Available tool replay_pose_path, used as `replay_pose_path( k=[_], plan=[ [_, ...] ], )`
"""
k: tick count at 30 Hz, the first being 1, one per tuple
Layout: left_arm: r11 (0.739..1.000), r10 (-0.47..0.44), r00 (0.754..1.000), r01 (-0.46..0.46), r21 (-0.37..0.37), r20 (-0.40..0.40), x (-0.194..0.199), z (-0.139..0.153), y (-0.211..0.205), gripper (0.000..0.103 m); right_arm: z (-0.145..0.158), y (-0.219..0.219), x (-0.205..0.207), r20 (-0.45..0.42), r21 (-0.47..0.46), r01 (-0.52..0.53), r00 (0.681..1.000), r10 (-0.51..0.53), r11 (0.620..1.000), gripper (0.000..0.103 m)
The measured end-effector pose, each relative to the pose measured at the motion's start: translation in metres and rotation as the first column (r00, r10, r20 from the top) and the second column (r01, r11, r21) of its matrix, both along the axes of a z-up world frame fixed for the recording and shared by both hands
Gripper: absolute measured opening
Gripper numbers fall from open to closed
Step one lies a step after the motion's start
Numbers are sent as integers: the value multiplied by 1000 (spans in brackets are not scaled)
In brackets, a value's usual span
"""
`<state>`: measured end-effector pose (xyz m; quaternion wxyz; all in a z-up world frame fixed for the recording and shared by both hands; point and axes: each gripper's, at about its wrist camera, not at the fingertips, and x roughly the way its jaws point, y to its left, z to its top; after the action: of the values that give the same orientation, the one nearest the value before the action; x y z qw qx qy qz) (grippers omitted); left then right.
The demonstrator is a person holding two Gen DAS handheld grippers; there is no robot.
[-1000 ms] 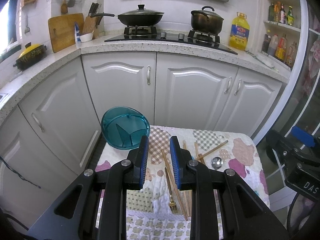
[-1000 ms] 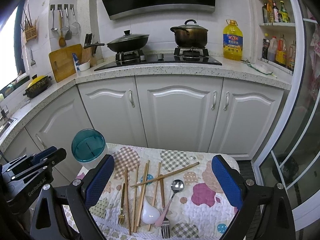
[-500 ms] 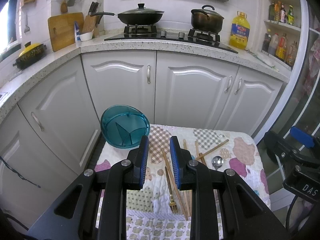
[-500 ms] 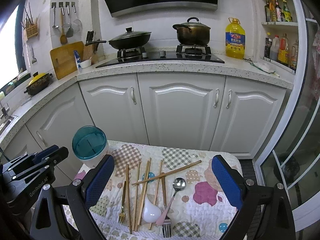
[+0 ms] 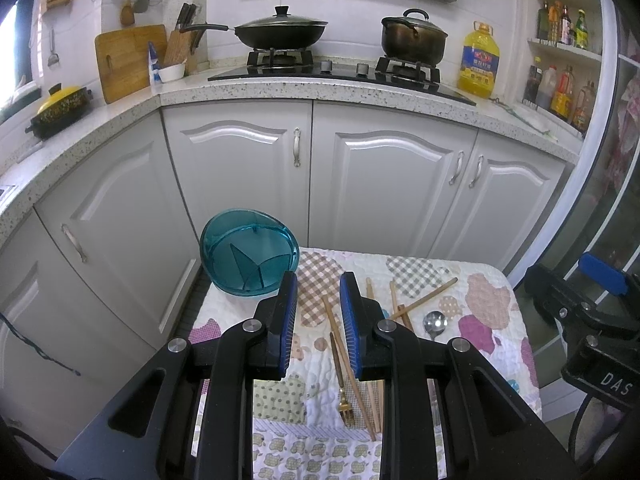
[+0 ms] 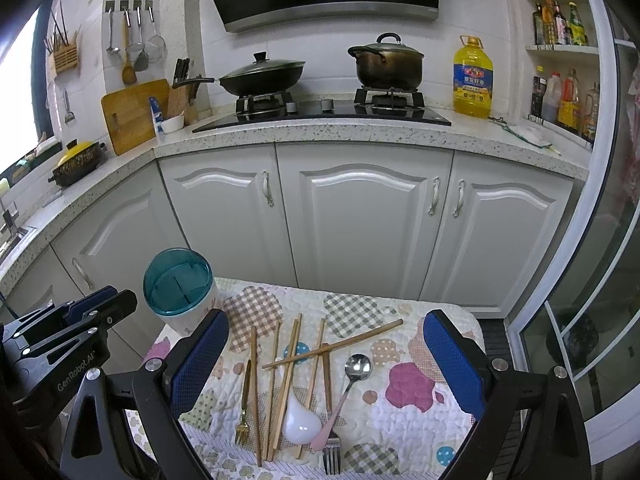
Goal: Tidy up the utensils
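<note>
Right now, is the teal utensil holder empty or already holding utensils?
Empty. The teal utensil holder shows only bare dividers inside in both wrist views; the chopsticks, forks and spoons all lie on the quilted cloth.

Between the widely parted blue pads of the right gripper a scatter of wooden chopsticks, a white ceramic spoon and a steel spoon is spread, crossing and touching. Bare patchwork quilted cloth is left to its right. To its left, passage is blocked by the upright teal-rimmed round holder and the left gripper.
</note>
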<state>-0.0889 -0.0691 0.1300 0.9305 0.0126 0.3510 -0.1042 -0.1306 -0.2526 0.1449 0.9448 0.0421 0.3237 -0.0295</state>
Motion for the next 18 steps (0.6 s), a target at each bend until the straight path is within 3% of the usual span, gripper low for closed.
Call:
replay_pose_path(
  k=[18],
  plan=[
    [1000,2,1000,-2,4,-7,2,-3,0,21,-2,-3,2,-19,22,-12,1000,12,1000,97]
  ],
)
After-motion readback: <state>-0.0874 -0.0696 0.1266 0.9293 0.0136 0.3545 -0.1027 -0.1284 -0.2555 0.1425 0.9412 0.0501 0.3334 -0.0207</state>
